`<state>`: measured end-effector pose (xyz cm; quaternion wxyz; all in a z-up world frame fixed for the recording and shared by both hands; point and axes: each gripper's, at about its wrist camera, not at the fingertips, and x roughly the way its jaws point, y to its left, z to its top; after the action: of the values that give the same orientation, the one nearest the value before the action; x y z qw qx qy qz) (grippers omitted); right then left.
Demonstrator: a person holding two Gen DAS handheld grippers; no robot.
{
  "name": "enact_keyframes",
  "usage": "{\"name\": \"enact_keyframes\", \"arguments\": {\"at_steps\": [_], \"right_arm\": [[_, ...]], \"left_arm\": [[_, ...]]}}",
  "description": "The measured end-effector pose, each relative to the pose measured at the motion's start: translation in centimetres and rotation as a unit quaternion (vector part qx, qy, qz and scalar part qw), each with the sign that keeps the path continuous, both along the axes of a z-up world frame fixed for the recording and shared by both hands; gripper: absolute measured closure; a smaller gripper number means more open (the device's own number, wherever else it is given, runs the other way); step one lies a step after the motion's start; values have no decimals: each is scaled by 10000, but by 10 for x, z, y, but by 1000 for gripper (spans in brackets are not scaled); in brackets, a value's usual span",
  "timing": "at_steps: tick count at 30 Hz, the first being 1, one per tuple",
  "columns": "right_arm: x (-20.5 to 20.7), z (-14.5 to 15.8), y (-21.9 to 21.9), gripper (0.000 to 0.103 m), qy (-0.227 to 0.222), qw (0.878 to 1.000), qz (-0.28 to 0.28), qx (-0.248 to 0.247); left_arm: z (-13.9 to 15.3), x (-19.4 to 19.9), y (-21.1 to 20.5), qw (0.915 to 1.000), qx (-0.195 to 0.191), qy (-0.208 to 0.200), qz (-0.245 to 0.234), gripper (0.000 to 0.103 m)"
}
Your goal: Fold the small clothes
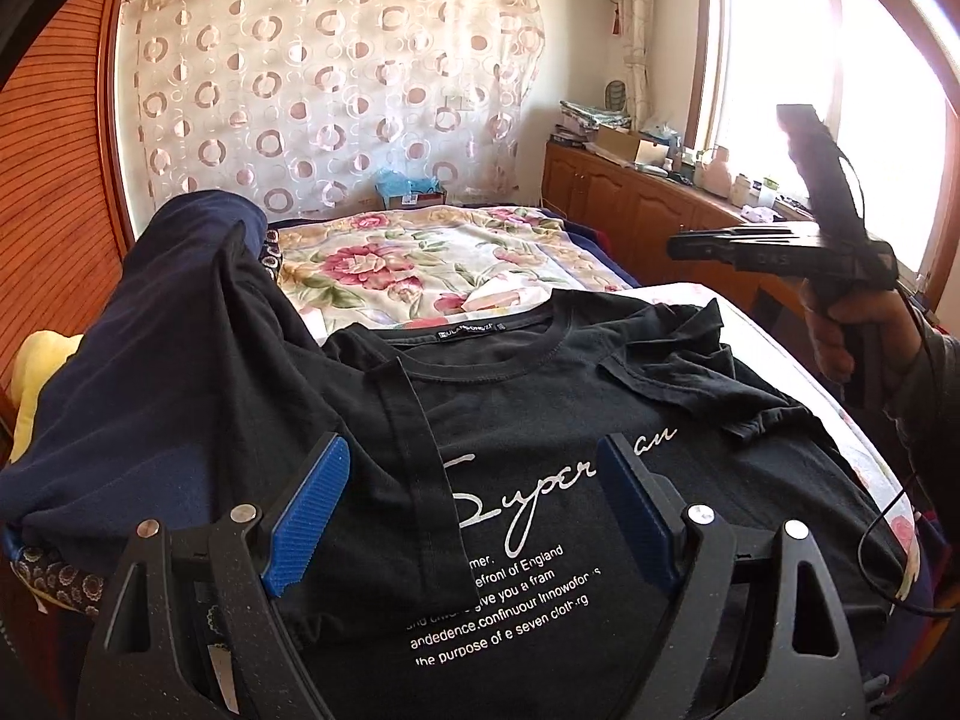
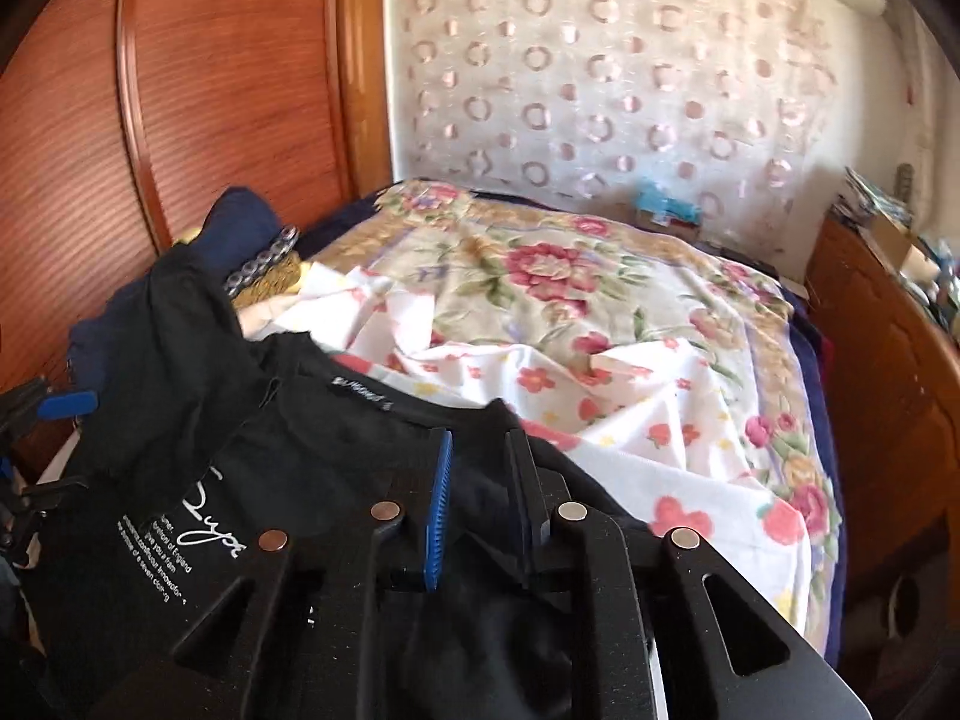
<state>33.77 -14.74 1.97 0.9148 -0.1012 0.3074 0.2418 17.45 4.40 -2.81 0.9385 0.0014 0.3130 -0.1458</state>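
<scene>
Left wrist view: sleeves folded in; left gripper [image 1: 474,510] gapes over the T-shirt [image 1: 540,420]; right gripper [image 2: 480,516], nearly closed and empty, must grab the hem toward 6 o'clock.

Left gripper [image 1: 474,510] jaws wide apart; right gripper [image 2: 480,516] jaws nearly together, empty.

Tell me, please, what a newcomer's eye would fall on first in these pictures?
First, the black T-shirt with white script, spread in the foreground between the left gripper's wide-open blue pads. Behind it, the floral blanket covers the bed up to the circle-patterned curtain. At the right of the left wrist view, a hand holds the right gripper raised before the bright window.
</scene>
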Motion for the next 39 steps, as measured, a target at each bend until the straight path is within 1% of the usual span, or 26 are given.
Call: {"name": "enact_keyframes", "arguments": {"at_steps": [1, 2, 4, 8, 11, 12, 13, 16, 20, 24, 25, 26, 27, 30, 33, 36, 39], "right_arm": [[-3, -1, -8, 85, 0, 9999, -131, 17], [-7, -2, -4, 85, -10, 9998, -194, 16], [-25, -7, -5, 85, 37, 9998, -184, 35], [-56, -23, -10, 85, 302, 9992, -251, -47], [-77, -35, -10, 84, 510, 9985, -222, 25], [-83, -38, -9, 79, 583, 9981, -193, 47], [-88, -41, -8, 75, 651, 9977, -182, 58], [-105, -48, -3, 74, 746, 9971, -133, 37], [-113, -58, 4, 74, 913, 9957, -62, -120], [-106, -68, 4, 75, 1006, 9944, -135, -295], [-105, -68, 5, 77, 958, 9948, -135, -309], [-103, -68, 5, 89, 927, 9950, -130, -344], [-104, -68, 5, 94, 884, 9953, -120, -374], [-111, -63, -3, 95, 871, 9961, 51, -116], [-124, -51, -12, 95, 911, 9954, 231, 157], [-135, -47, -18, 95, 996, 9944, 333, 147], [-142, -52, -19, 95, 1095, 9934, 336, 60]], "left_arm": [[-2, 1, 0, 10000, 10, 14, -4, 18], [-3, 2, -1, 10000, 16, 24, -2, 18], [-4, 2, -1, 10000, 5, 56, -19, 18], [-6, 3, -4, 10000, 5, 79, -54, 18], [-7, 2, -6, 9999, -2, 104, -100, 18], [-7, 1, -7, 9999, 1, 105, -115, 18], [-7, 0, -8, 9999, 12, 104, -133, 18], [-7, -2, -10, 9998, 29, 103, -160, 18], [-6, -4, -10, 9998, 31, 91, -160, 18], [-6, -5, -10, 9999, 44, 81, -127, 18], [-6, -5, -9, 9999, 46, 84, -108, 18], [-6, -5, -9, 9999, 47, 85, -97, 18], [-6, -5, -8, 9999, 52, 79, -81, 18], [-5, -6, -6, 9999, 66, 64, -47, 18], [-3, -6, -4, 10000, 68, 32, -7, 18], [0, -6, -4, 10000, 51, -3, 20, 18], [1, -6, -4, 10000, 64, -38, 38, 18]]}}
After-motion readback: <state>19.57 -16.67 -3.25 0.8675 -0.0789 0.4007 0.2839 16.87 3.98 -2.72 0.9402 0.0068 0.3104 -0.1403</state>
